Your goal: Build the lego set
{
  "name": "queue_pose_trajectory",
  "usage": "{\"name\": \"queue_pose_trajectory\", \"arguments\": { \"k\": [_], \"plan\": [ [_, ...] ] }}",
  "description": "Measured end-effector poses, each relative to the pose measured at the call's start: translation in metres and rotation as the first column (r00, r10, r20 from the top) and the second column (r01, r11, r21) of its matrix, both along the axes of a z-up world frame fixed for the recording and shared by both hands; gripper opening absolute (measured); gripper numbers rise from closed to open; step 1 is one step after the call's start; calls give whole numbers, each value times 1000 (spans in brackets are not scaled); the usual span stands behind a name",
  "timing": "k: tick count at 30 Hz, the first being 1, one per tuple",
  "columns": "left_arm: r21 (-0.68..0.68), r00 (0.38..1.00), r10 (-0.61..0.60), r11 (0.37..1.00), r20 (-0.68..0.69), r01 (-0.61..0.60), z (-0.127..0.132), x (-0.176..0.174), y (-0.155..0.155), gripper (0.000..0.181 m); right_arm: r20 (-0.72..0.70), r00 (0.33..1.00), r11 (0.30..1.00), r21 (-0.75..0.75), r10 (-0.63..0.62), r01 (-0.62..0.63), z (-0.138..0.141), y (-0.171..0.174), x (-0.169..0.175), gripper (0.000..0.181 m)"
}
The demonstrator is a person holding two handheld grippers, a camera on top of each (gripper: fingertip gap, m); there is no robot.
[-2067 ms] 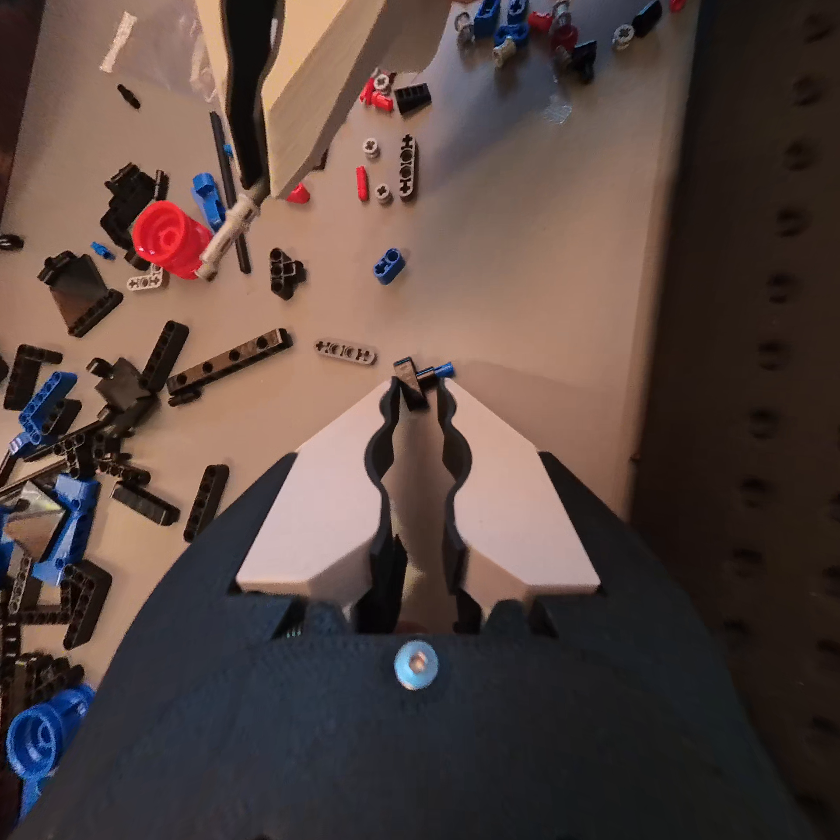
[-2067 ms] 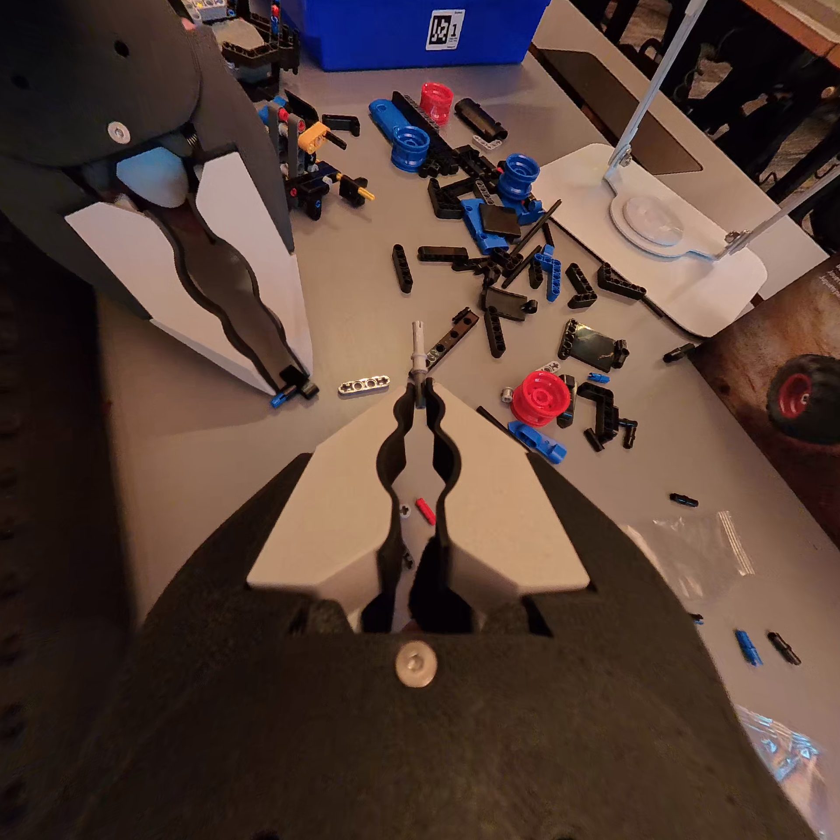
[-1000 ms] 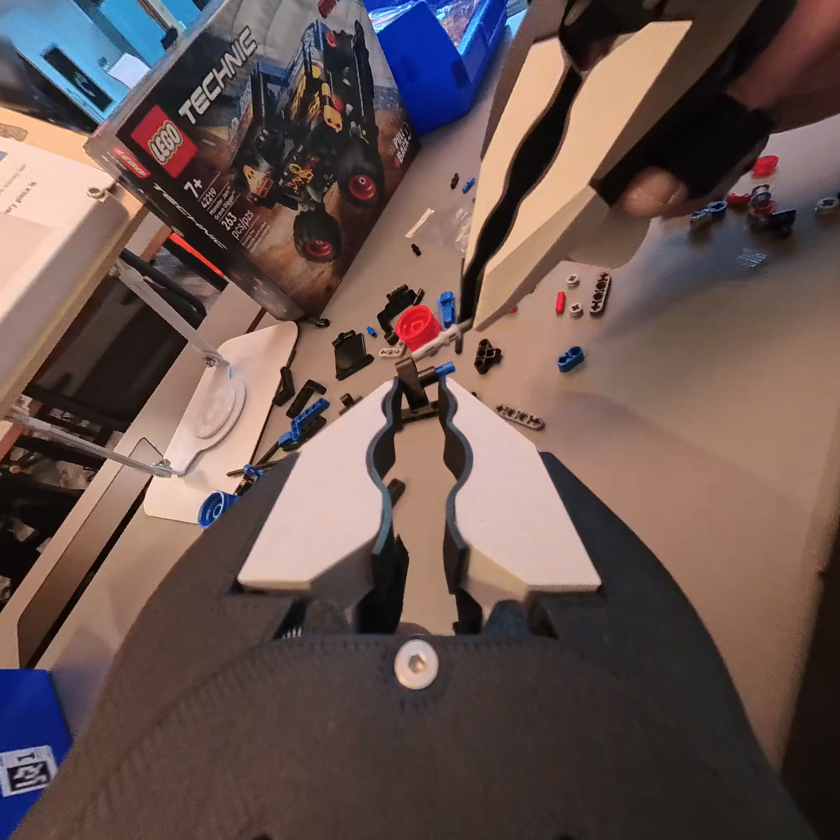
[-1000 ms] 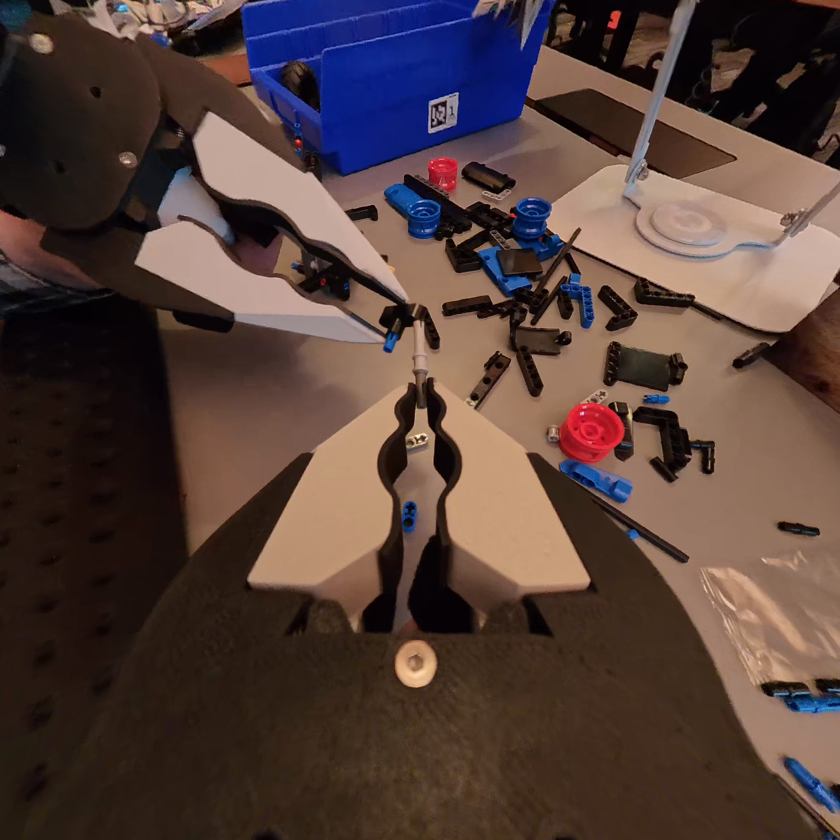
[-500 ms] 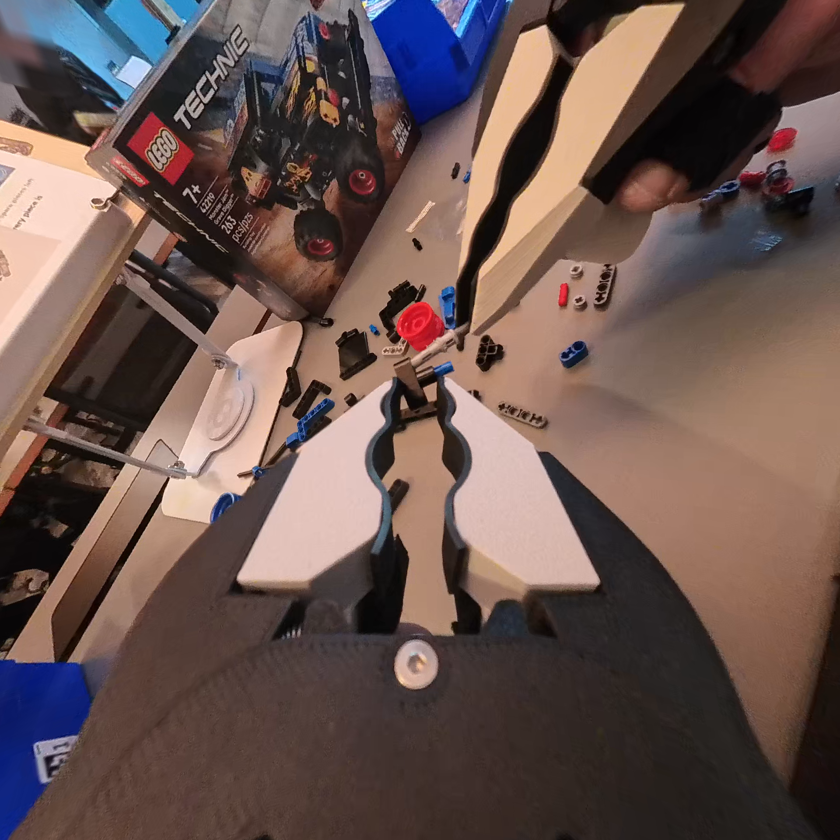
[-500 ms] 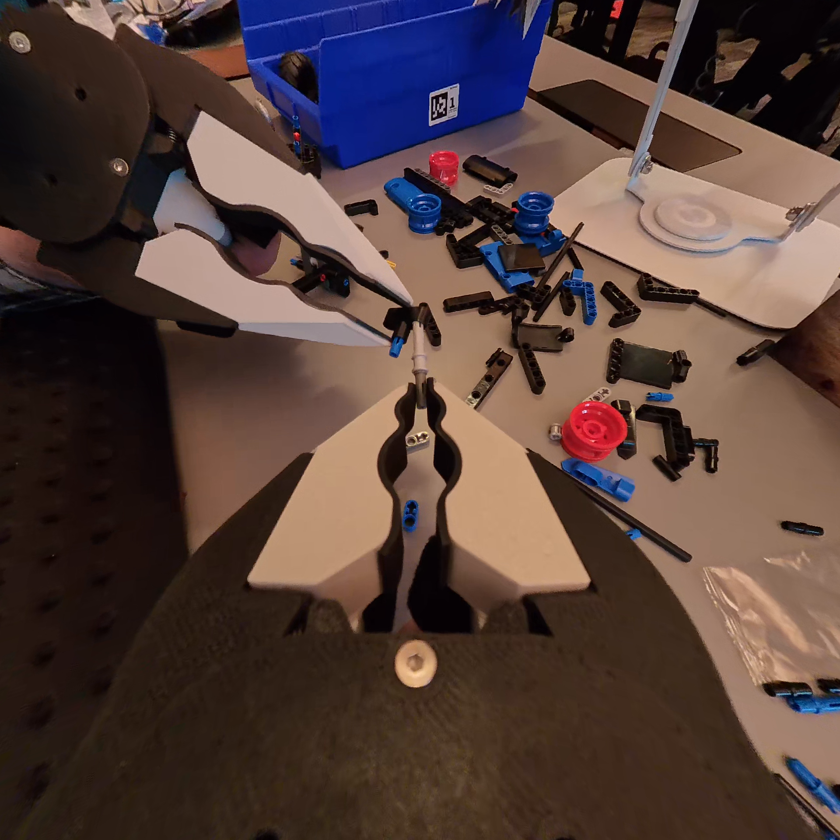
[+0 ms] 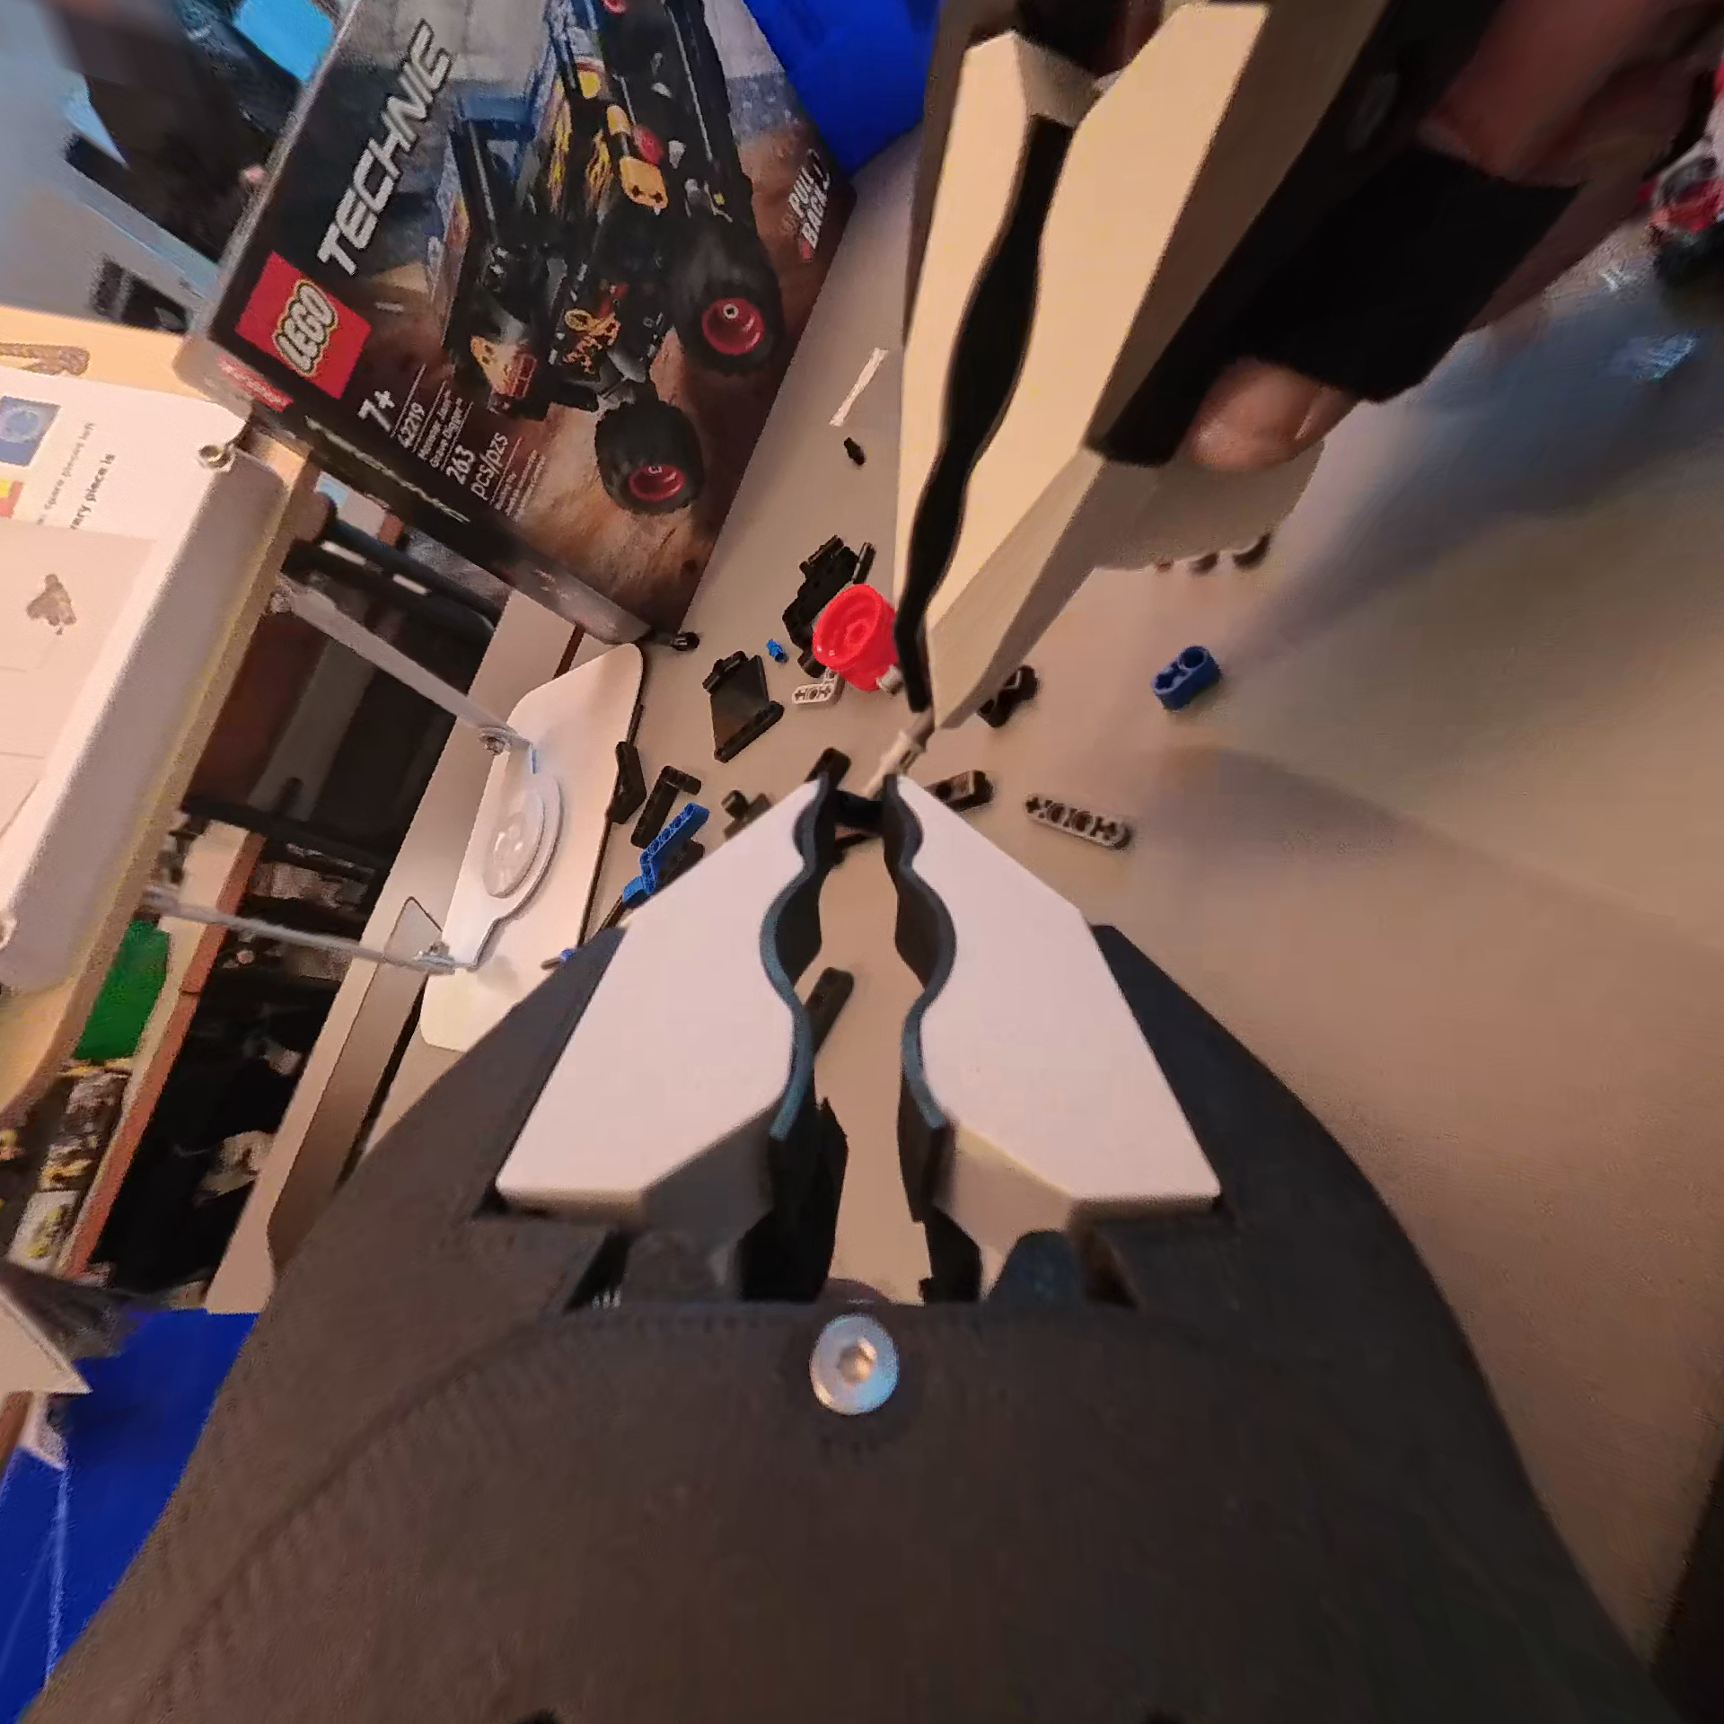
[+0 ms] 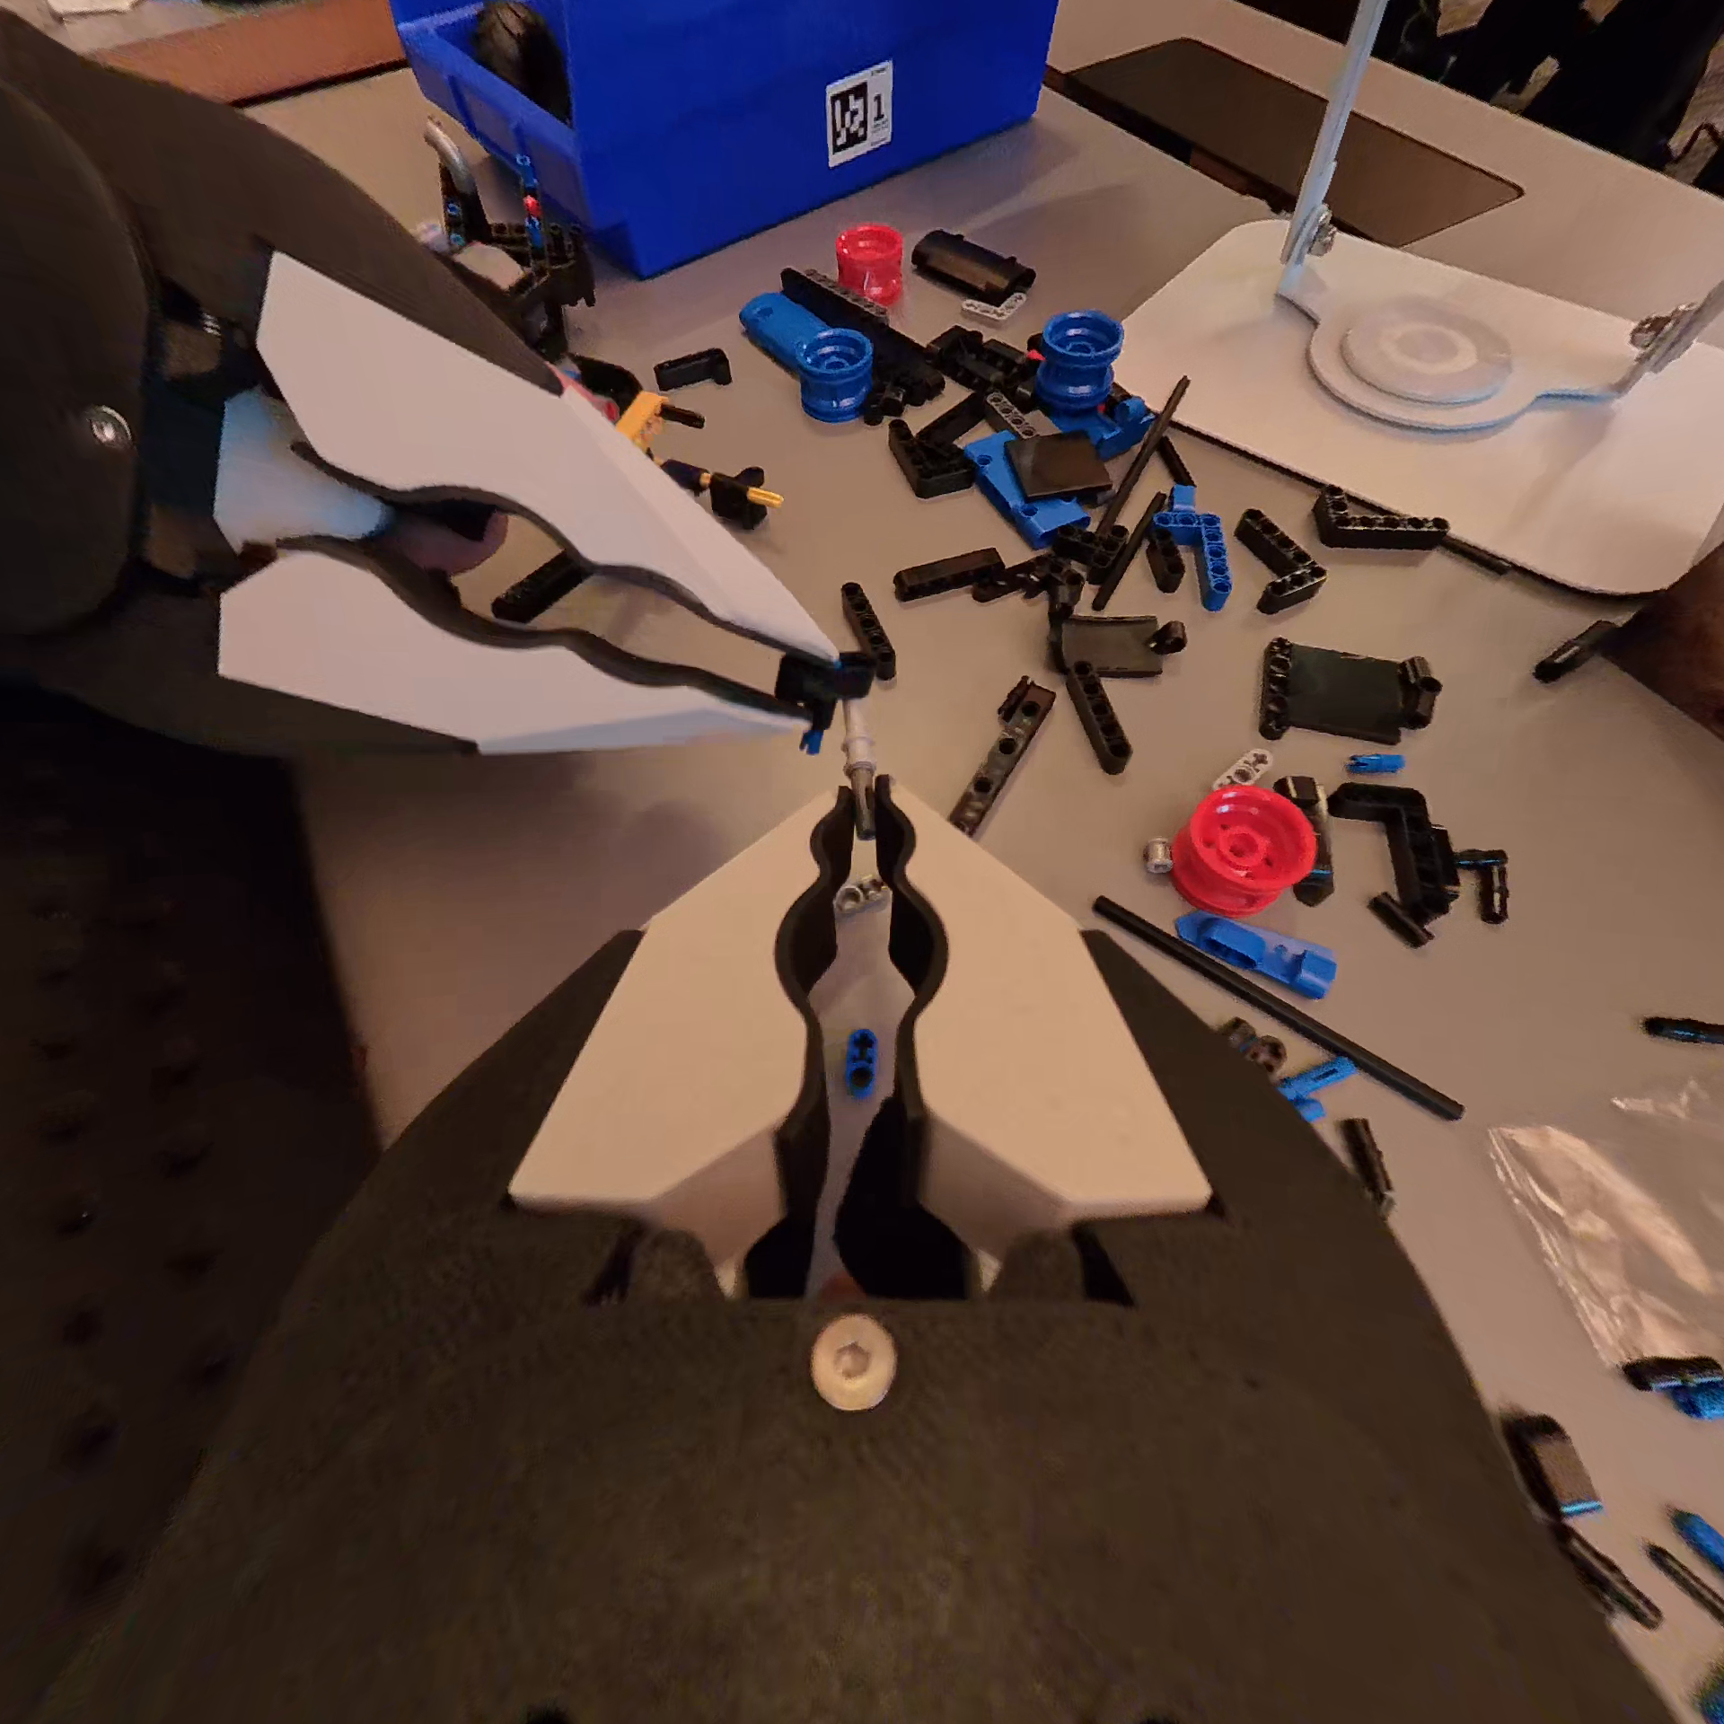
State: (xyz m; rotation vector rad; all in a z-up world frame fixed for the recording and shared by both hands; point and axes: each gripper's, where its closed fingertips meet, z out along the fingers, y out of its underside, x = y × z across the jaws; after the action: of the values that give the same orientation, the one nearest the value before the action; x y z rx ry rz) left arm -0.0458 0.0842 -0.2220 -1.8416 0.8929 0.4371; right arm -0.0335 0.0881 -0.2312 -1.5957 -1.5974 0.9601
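Observation:
My left gripper (image 7: 854, 807) is shut on a small black connector with a blue pin (image 8: 821, 686), held above the table. My right gripper (image 8: 863, 798) is shut on a grey axle pin (image 8: 856, 746). The pin's far end touches the black connector from below in the right wrist view. In the left wrist view the right gripper (image 7: 919, 700) comes down from above, and its grey pin (image 7: 900, 751) meets the connector (image 7: 854, 810) at my left fingertips. The blue pin is hidden in the left wrist view.
Loose black, blue and red pieces lie on the grey table (image 8: 560, 840), among them a red wheel hub (image 8: 1241, 849) and a black axle (image 8: 1278, 1007). A blue bin (image 8: 746, 103) stands at the back, a white stand base (image 8: 1418, 373) at right, the set's box (image 7: 522, 280) beyond.
Both grippers rose from the table and came together. The grey pin's tip has moved in to meet the black connector, and the left gripper has rolled so the blue pin points down.

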Motion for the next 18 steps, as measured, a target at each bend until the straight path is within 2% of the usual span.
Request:
{"name": "queue_pose_trajectory", "arguments": {
  "k": [3, 8, 10, 13, 15, 18],
  "plan": [
    [-28, 999, -11, 1000, -33, 10, -8, 3, -1, 7, 18, 1000, 1000, 3, 3, -3, -4, -3, -2, 1],
    [-79, 999, 1, 997, 46, 2, -12, -2, -5, 7, 22, 1000, 1000, -8, 21, -21, -5, -4, 1, 1],
    [-161, 994, 19, 987, 104, -2, -23, 0, -11, 7, 59, 997, 999, -9, 46, -46, -12, -6, 5, 1],
    [-250, 996, 54, 968, 64, -36, -44, -3, -22, 8, 101, 990, 995, -10, 95, -94, -19, -12, 11, 1],
    [-317, 993, 72, 948, 97, -38, -56, 1, -33, 8, 154, 978, 990, -8, 141, -141, -28, -20, 14, 1],
    [-349, 991, 82, 936, 108, -39, -63, 4, -44, 6, 207, 960, 981, 11, 186, -193, -37, -29, 18, 1]
  ]
}}
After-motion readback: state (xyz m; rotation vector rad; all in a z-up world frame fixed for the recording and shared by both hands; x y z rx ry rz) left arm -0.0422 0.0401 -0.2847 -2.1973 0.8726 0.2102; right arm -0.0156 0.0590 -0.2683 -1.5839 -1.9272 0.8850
